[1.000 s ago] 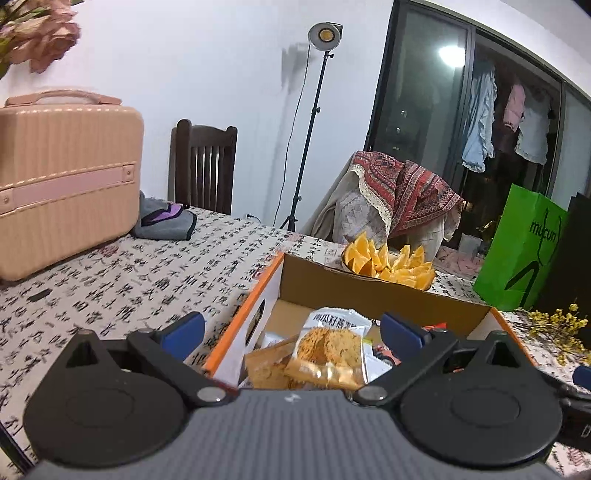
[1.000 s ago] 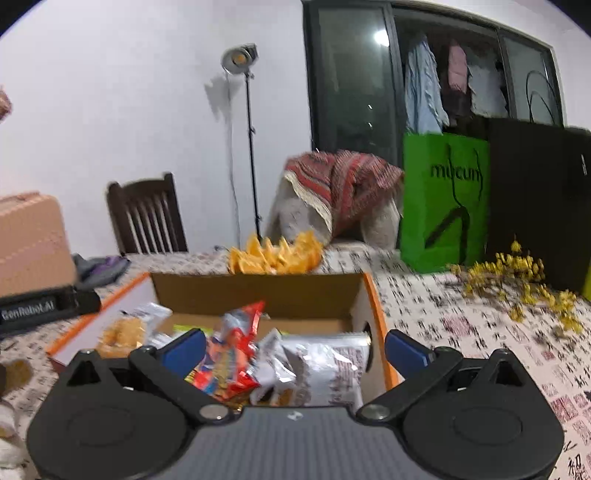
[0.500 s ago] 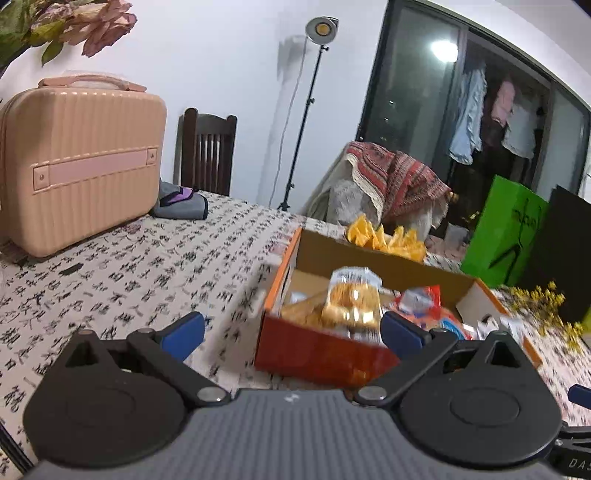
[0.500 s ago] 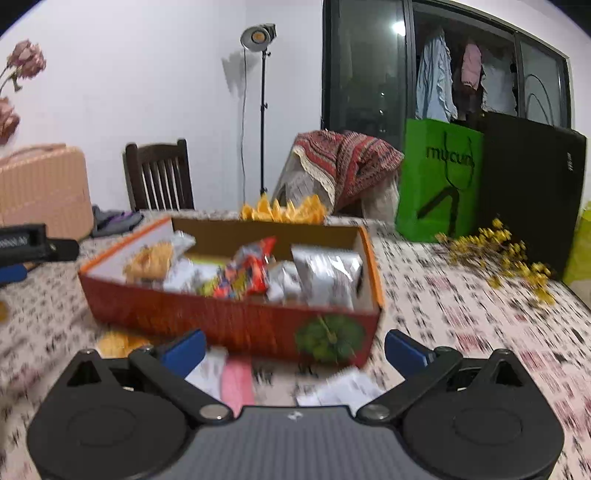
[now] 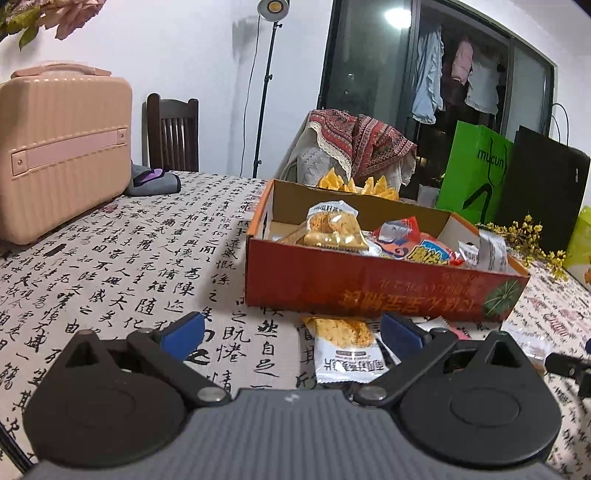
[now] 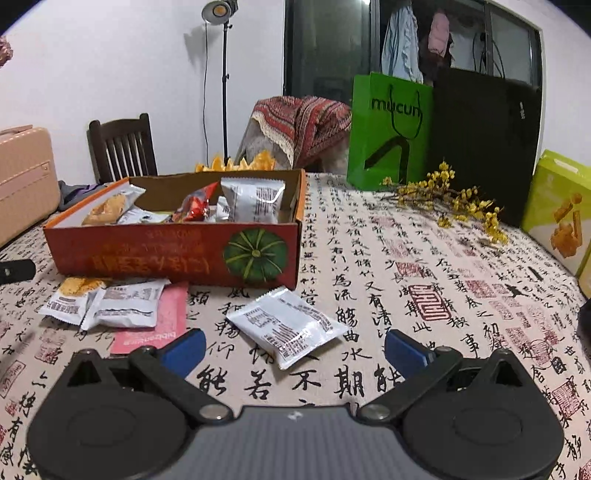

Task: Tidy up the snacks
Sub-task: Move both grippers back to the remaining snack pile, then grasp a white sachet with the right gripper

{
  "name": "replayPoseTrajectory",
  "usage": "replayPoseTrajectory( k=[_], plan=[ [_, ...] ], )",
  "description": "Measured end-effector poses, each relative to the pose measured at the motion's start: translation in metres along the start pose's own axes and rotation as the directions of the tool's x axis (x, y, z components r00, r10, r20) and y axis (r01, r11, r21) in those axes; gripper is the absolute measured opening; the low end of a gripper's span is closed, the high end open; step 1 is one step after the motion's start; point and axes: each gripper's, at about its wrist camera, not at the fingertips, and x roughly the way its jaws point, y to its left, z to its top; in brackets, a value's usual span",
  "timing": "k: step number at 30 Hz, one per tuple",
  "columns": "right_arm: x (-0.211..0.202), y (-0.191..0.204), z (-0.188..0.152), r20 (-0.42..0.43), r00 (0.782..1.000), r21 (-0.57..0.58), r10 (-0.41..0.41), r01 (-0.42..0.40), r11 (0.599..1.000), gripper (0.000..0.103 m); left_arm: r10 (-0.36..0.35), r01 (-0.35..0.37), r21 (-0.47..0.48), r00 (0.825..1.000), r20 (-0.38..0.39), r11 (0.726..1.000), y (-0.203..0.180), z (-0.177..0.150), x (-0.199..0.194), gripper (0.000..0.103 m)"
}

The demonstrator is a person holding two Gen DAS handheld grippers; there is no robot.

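Between my right claw's (image 6: 294, 345) wide-spread blue fingers lies a white foil snack packet (image 6: 286, 325), flat on the calligraphy tablecloth (image 6: 406, 266) before the orange pumpkin-printed cardboard box (image 6: 177, 254); my left claw (image 5: 291, 332), equally wide, holds nothing.

My two views are bright and mostly sharp. A studio lamp (image 5: 273, 6) shines from above; its reflection glares in the dark window (image 5: 397, 16). The edges bend strongly.

A home: dining chair (image 5: 173, 134), hanging laundry (image 5: 428, 77).
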Motion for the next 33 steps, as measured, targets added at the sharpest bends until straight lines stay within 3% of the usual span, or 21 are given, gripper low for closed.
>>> replayPoseTrajectory(
  k=[8, 13, 15, 16, 20, 21, 26, 33],
  plan=[
    [0.054, -0.003, 0.012, -0.150, 0.988, -0.073, -0.041, 0.031, 0.997, 0.103, -0.014, 0.012, -0.043, 0.999, -0.034, 0.999, 0.010, -0.005, 0.014, 0.103],
    [0.081, -0.012, 0.024, -0.180, 0.983, -0.023, 0.041, -0.046, 0.999, 0.103, -0.032, 0.029, -0.050, 0.998, -0.050, 0.998, 0.012, -0.006, 0.016, 0.103],
    [0.087, -0.014, 0.027, -0.174, 0.984, -0.003, 0.039, -0.040, 0.999, 0.103, -0.035, 0.031, -0.064, 0.998, -0.059, 0.997, 0.013, -0.006, 0.018, 0.103],
    [0.087, -0.014, 0.026, -0.169, 0.985, 0.005, 0.038, -0.038, 0.999, 0.101, -0.037, 0.032, -0.075, 0.997, -0.063, 0.997, 0.015, -0.006, 0.018, 0.103],
    [0.072, -0.004, 0.023, -0.127, 0.990, -0.011, 0.061, -0.063, 0.998, 0.057, -0.047, 0.038, -0.112, 0.996, -0.074, 0.993, 0.021, -0.005, 0.020, 0.103],
    [0.068, -0.001, 0.022, -0.121, 0.990, -0.018, 0.066, -0.069, 0.997, 0.053, -0.047, 0.038, -0.115, 0.996, -0.077, 0.993, 0.021, -0.005, 0.020, 0.103],
    [0.054, 0.002, 0.016, -0.065, 0.995, 0.006, 0.077, -0.077, 0.997, 0.042, -0.040, 0.032, -0.107, 0.996, -0.078, 0.994, 0.021, -0.005, 0.021, 0.103],
    [0.038, -0.019, 0.012, 0.065, 0.994, 0.116, 0.088, -0.095, 0.989, 0.041, -0.014, 0.007, -0.053, 0.990, -0.140, 0.999, 0.004, 0.000, 0.025, 0.103]
  ],
)
